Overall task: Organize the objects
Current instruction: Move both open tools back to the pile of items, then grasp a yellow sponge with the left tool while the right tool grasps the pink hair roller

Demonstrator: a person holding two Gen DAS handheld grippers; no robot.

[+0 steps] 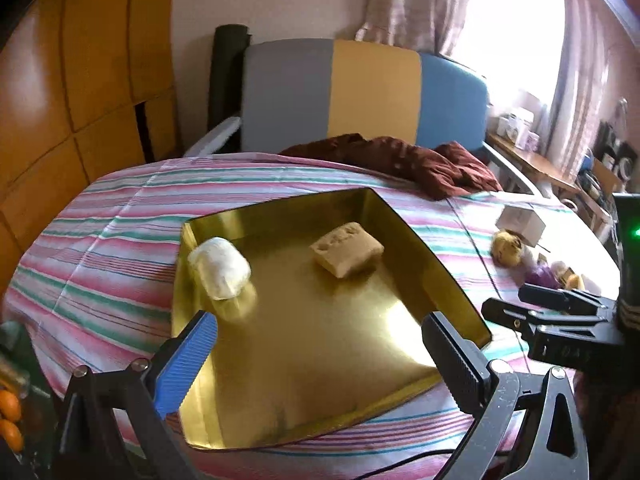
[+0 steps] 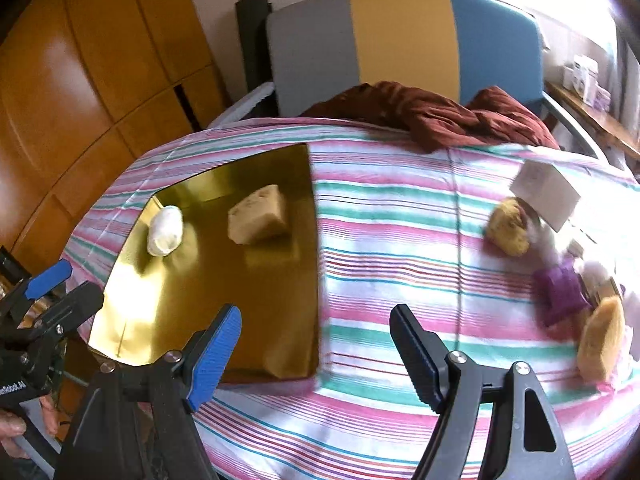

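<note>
A gold tray (image 1: 280, 216) (image 2: 180, 300) lies on the striped cloth. It holds a white soft roll (image 1: 220, 268) (image 2: 165, 236) near its left wall and a tan sponge block (image 1: 346, 254) (image 2: 258, 220) further back. My left gripper (image 1: 320, 344) (image 2: 68, 286) hovers open over the tray's near half with nothing between its fingers. My right gripper (image 2: 320, 344) (image 1: 516, 300) is open above the tray's right edge and the cloth, also empty. To the right lie a round tan sponge (image 2: 508, 226) (image 1: 507, 248), a white box (image 2: 546, 192), a purple item (image 2: 560, 292) and another tan sponge (image 2: 602, 344).
A maroon cloth (image 2: 440, 116) is bunched at the far edge before a grey, yellow and blue panel (image 2: 400, 36). Wooden cupboards (image 1: 60, 92) stand on the left and a cluttered shelf (image 1: 536, 160) on the right. Oranges (image 1: 10, 420) sit at lower left. A hand (image 2: 16, 428) grips the left tool.
</note>
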